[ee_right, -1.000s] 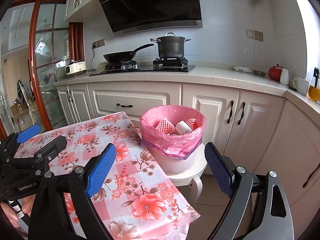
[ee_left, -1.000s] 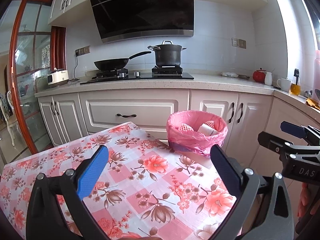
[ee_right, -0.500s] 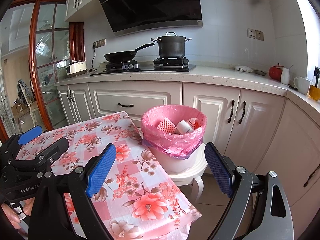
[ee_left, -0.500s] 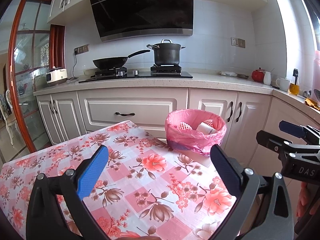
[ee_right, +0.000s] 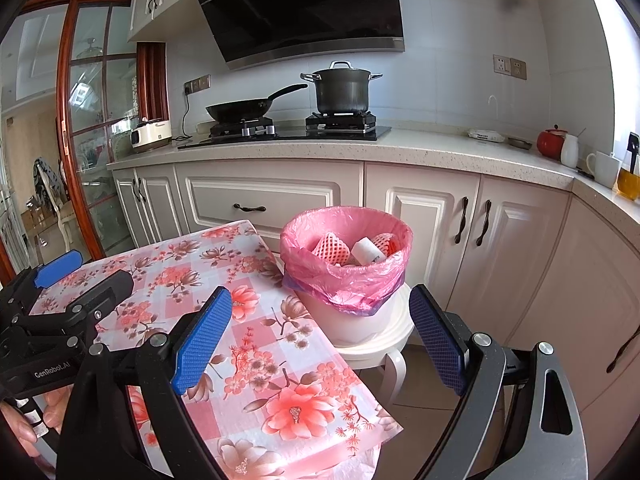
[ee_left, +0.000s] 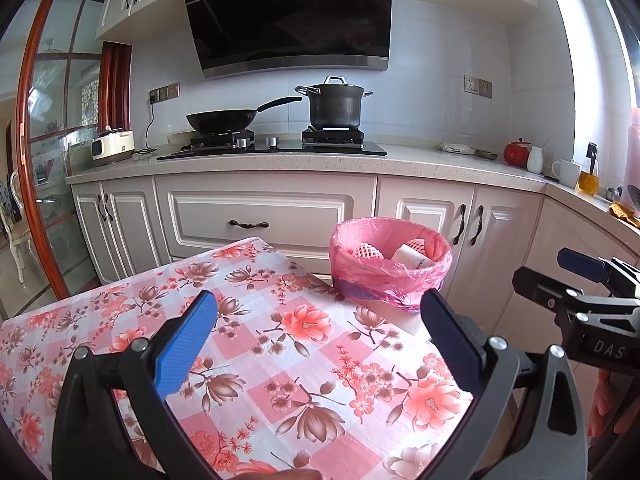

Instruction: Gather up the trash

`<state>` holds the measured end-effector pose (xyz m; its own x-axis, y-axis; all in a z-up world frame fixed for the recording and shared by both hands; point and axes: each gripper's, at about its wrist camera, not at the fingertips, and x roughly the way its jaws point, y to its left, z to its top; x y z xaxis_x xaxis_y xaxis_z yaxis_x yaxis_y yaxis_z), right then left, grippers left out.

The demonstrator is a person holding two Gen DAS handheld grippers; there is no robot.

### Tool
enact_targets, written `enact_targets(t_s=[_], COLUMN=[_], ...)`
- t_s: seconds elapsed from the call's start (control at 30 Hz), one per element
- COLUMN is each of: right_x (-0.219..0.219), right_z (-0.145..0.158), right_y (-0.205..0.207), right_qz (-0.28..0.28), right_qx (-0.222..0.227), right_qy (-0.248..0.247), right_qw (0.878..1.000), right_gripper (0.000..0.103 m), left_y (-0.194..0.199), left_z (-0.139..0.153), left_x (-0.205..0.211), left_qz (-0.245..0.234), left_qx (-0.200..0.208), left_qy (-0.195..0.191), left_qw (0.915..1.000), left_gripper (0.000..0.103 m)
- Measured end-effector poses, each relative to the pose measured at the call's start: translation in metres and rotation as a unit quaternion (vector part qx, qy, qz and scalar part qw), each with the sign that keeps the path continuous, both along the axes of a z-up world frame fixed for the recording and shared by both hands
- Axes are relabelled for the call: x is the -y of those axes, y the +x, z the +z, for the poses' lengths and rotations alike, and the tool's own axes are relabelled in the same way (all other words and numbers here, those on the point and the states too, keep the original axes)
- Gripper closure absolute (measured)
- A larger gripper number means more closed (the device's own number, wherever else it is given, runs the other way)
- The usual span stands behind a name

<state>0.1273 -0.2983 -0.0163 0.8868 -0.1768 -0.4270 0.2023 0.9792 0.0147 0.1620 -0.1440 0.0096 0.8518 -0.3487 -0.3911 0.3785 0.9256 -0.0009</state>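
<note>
Both your left gripper and right gripper hang wide apart, empty. Nothing shifted since a second ago, views barely drift. Trash sits inside the pink-lined bin just beside the table; looks done.

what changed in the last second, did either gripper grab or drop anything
Almost nothing. The left wrist view drifted slightly, so the kitchen sits a touch lower in frame. Neither the left gripper nor the right gripper took or released anything: both stay open and empty. The pink-lined trash bin on its white stool, the trash inside it and the floral tablecloth stayed as they were.
</note>
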Motion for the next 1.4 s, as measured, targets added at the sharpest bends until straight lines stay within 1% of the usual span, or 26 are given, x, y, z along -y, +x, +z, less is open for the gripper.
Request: enact_targets(t_s=[0.37, 0.8, 1.17, 1.4], right_x=[-0.001, -0.001, 0.000, 0.000], right_z=[0.000, 0.000, -0.005, -0.008], right_y=[-0.001, 0.000, -0.005, -0.013], right_qz=[-0.001, -0.001, 0.000, -0.006], right_qx=[0.003, 0.002, 0.023, 0.052], right_qy=[0.001, 0.002, 0.003, -0.006], right_qw=[1.000, 1.000, 1.000, 0.999], right_gripper=[0.019, 0.019, 0.019, 0.019], left_y=[0.001, 0.000, -0.005, -0.003], left_z=[0.002, 0.002, 0.002, -0.002], left_x=[0.000, -0.003, -0.002, -0.006], left_qz=[0.007, 0.004, -0.005, 0.001], left_qx=[-0.001, -0.004, 0.008, 0.011], left_qy=[0.000, -0.005, -0.012, -0.022], left_qw=[1.0000, 1.0000, 0.9999, 0.9997], left_gripper=[0.005, 0.005, 0.005, 0.005])
